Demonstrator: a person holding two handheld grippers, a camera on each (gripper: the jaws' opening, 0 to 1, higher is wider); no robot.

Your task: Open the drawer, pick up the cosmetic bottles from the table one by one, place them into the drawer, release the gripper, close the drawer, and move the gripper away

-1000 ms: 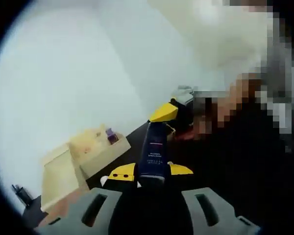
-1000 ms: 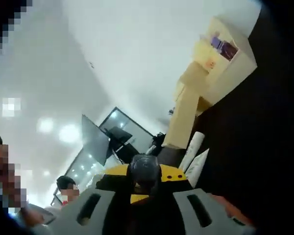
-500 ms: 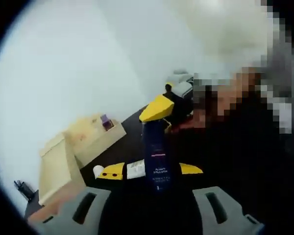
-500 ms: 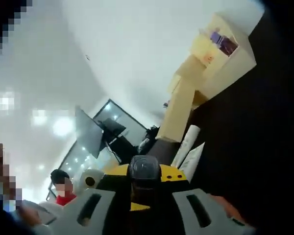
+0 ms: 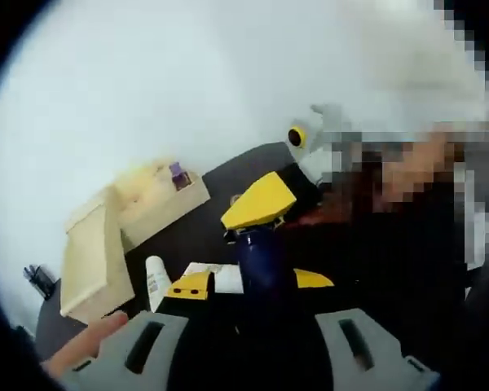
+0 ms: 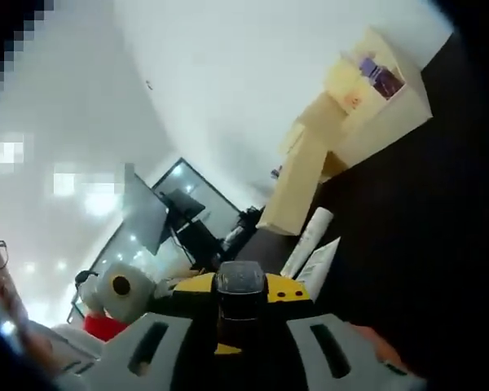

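White wall and ceiling took up most of both views, above a dark table [image 5: 220, 232]; glass partitions and ceiling lights showed far off in the right gripper view. On the table stood a pale wooden box [image 5: 159, 199] [image 6: 375, 106] with its drawer [image 5: 94, 261] [image 6: 297, 191] pulled out, so the opening step looked done. Left gripper [image 5: 248, 281] was clamped on a dark blue bottle [image 5: 262, 259], held up off the table, well apart from the drawer. Right gripper [image 6: 240, 297] was closed around a dark-capped bottle [image 6: 240, 287], seen cap-on, also in the air. A white tube [image 5: 156, 279] [image 6: 306, 242] and a flat white packet [image 5: 216, 277] [image 6: 322, 265] lay on the table just beside the drawer. Judgement: task at an early-to-middle stage; both held bottles not yet placed, then release, closing and withdrawal remained. Drawer interior was not visible from either angle, so contents could not be told. A small purple item [image 5: 178, 175] [image 6: 377, 75] sat on the box, too small to identify. The yellow part [image 5: 259, 200] beyond the blue bottle was probably the other gripper, uncertain. The right bottle's body was hidden by its jaws. The left view was blurred.
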